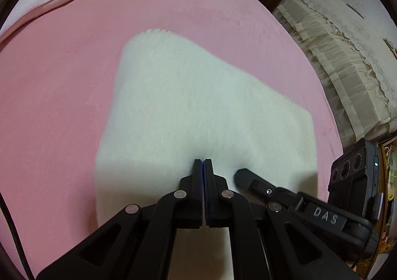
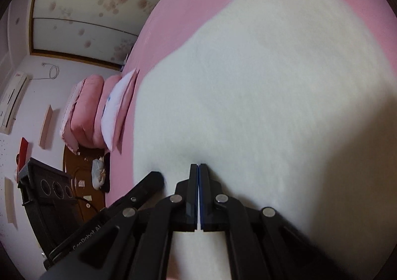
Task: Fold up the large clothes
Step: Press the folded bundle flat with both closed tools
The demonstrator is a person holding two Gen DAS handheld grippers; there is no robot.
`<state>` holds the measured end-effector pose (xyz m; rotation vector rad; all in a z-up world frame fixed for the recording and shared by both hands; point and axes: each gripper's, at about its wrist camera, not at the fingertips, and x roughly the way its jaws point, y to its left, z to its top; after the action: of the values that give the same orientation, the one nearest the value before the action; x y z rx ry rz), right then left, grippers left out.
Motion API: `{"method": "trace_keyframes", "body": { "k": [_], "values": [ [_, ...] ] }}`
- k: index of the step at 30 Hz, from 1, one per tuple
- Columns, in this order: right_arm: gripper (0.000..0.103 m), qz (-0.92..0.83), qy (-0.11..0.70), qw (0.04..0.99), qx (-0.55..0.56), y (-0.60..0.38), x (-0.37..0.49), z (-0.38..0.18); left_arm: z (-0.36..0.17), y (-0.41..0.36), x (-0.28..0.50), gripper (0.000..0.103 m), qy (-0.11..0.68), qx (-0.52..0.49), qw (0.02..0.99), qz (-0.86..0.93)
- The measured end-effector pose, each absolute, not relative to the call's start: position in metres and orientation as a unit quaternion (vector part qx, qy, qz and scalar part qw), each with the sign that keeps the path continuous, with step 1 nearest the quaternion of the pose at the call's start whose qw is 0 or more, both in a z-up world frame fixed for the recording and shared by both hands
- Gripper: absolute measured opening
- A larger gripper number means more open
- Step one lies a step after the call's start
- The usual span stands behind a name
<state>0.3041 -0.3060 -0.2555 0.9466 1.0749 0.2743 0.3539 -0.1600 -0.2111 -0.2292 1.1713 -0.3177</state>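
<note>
Two grippers work side by side on a white fleece garment (image 1: 206,108) spread flat on a pink bed cover (image 1: 62,81). Left gripper (image 1: 203,162): jaws fully closed, tips pressed into the garment's near edge at 6 o'clock. Right gripper (image 2: 199,165): jaws likewise closed on the same edge; whether fabric sits between either pair cannot be told. Pillows (image 2: 109,111) lie at 9 o'clock in the right wrist view.
</note>
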Motion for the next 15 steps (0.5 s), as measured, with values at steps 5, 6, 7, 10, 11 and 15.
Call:
{"method": "trace_keyframes", "body": {
  "k": [5,6,7,10,11,15],
  "values": [
    [0.0,0.136,0.479,0.796,0.344,-0.291,0.348,-0.247,-0.225,-0.157,0.395,0.001,0.538,-0.103,0.826,-0.13],
    [0.0,0.14,0.474,0.806,0.326,-0.312,0.351,-0.246,-0.229,-0.16,0.403,0.001,0.537,-0.1,0.829,-0.12],
    [0.0,0.142,0.471,0.813,0.313,-0.318,0.357,-0.244,-0.234,-0.172,0.409,0.001,0.536,-0.088,0.833,-0.109],
    [0.0,0.138,0.46,0.825,0.299,-0.342,0.371,-0.245,-0.251,-0.192,0.42,0.001,0.535,-0.077,0.836,-0.095],
    [0.0,0.129,0.458,0.826,0.302,-0.347,0.374,-0.247,-0.254,-0.184,0.421,0.001,0.538,-0.088,0.833,-0.096],
    [0.0,0.079,0.441,0.823,0.349,-0.374,0.374,-0.255,-0.265,-0.17,0.424,0.001,0.538,-0.129,0.825,-0.117]
  ]
}}
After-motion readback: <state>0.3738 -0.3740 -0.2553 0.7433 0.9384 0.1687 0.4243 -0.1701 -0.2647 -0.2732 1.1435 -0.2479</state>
